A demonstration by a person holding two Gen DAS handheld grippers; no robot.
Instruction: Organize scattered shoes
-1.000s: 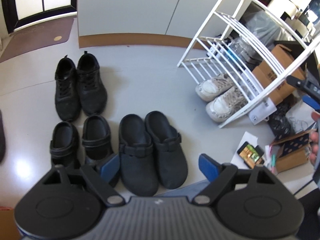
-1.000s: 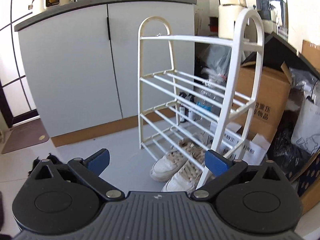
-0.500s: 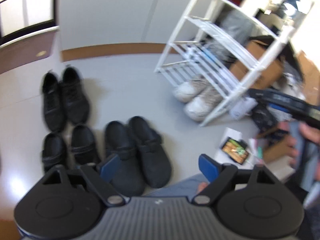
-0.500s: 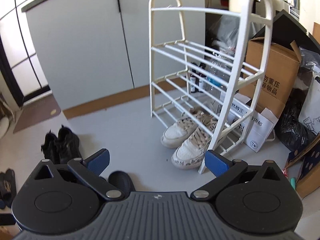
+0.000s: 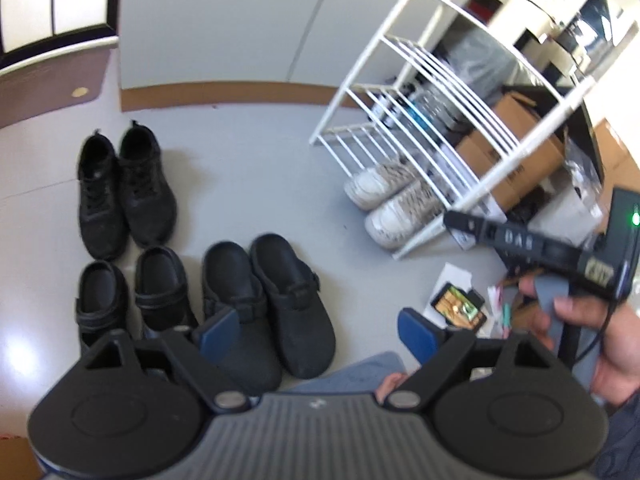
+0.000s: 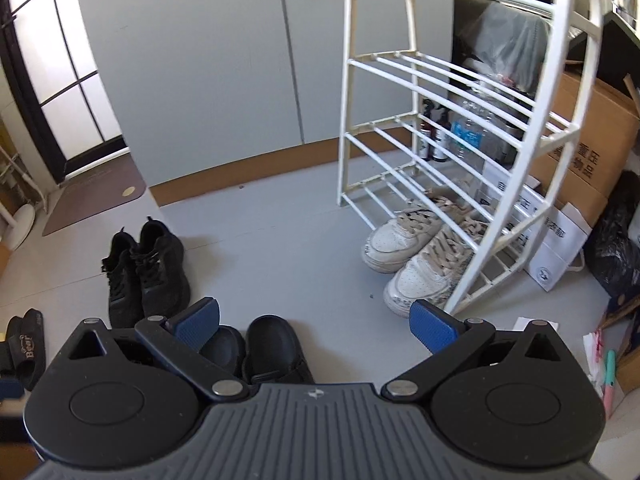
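Three black pairs stand side by side on the grey floor: laced sneakers [image 5: 124, 188], small clogs [image 5: 132, 296] and large clogs [image 5: 272, 300]. A white sneaker pair [image 5: 392, 200] sits under the lowest bars of the white wire rack [image 5: 432, 92]. My left gripper [image 5: 318, 330] hangs open above the large clogs, holding nothing. My right gripper [image 6: 314, 322] is open too, empty, over the floor between the large clogs [image 6: 260, 348] and the white sneakers [image 6: 416, 256]. The black sneakers [image 6: 148, 268] lie to its left, the rack [image 6: 440, 120] to its right.
Cardboard boxes [image 6: 592, 140], a white paper bag [image 6: 556, 248] and bottles [image 6: 464, 132] crowd behind the rack. A lit phone [image 5: 460, 306] lies on the floor. Black slippers [image 6: 24, 344] sit far left. A brown mat [image 6: 96, 196] lies by the grey cabinet [image 6: 208, 64].
The left view rose and swung right, bringing the hand with the right gripper into it. The right gripper tipped downward, so the black sneakers and clogs now show below it.
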